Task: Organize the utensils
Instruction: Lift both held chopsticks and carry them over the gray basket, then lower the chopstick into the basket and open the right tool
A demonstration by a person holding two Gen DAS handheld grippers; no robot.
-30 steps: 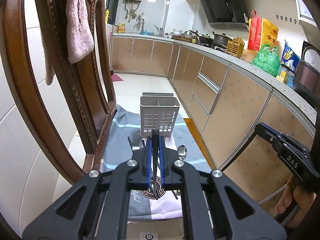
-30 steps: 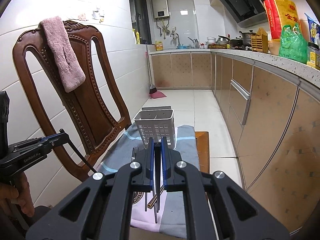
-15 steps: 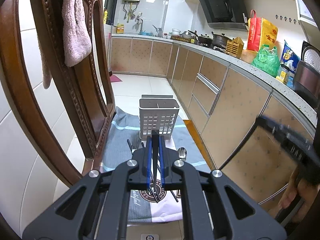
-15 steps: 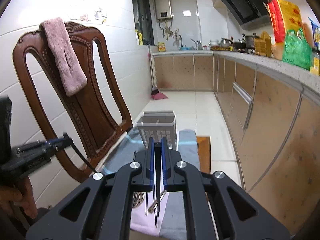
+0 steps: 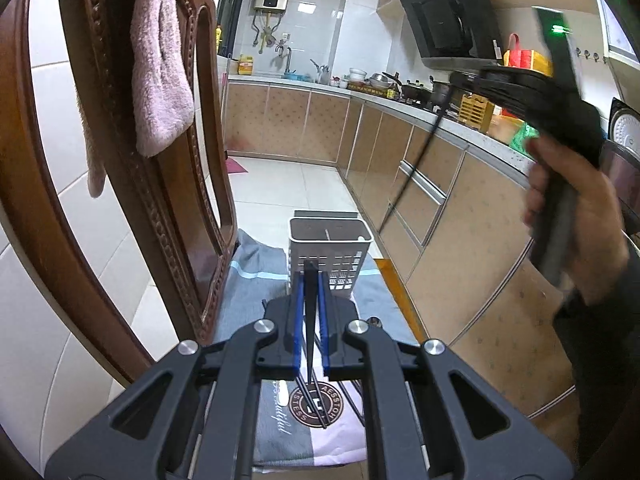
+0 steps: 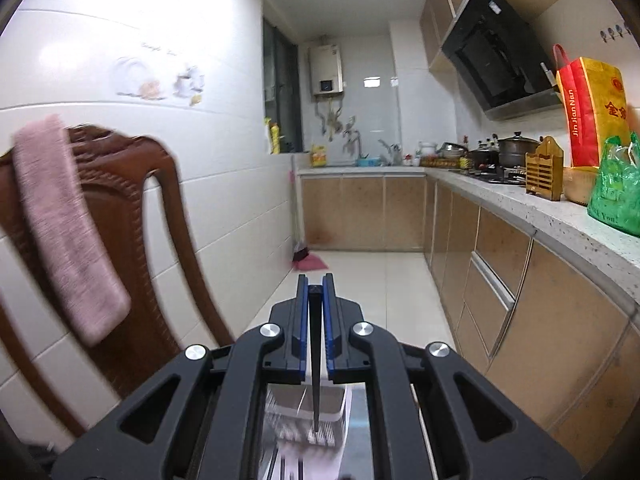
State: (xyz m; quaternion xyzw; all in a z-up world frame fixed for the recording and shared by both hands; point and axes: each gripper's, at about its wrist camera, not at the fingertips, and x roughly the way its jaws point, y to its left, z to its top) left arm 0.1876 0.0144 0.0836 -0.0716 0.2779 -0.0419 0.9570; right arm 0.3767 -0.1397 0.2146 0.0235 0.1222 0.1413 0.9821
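Note:
A white perforated utensil holder [image 5: 329, 250] stands on a grey striped cloth [image 5: 252, 276] on the chair seat. My left gripper [image 5: 310, 280] is shut on a black chopstick [image 5: 309, 320], low over the cloth in front of the holder. More chopsticks [image 5: 316, 404] and a spoon [image 5: 374, 322] lie on the cloth under it. My right gripper [image 6: 315, 300] is shut on another black chopstick [image 6: 316, 376] and is raised high, pointing down the kitchen; the holder [image 6: 308, 412] shows blurred beneath it. The right gripper also shows in the left wrist view [image 5: 532, 96], held up at the right.
A carved wooden chair back [image 5: 120, 200] with a pink towel [image 5: 158, 60] stands close on the left. Kitchen cabinets [image 5: 460, 216] and a cluttered counter [image 6: 560, 208] run along the right. Tiled floor [image 5: 288, 184] stretches beyond the holder.
The right gripper has swung sharply upward with its chopstick; its view now shows the far wall instead of the cloth. The left gripper has moved slightly forward toward the holder.

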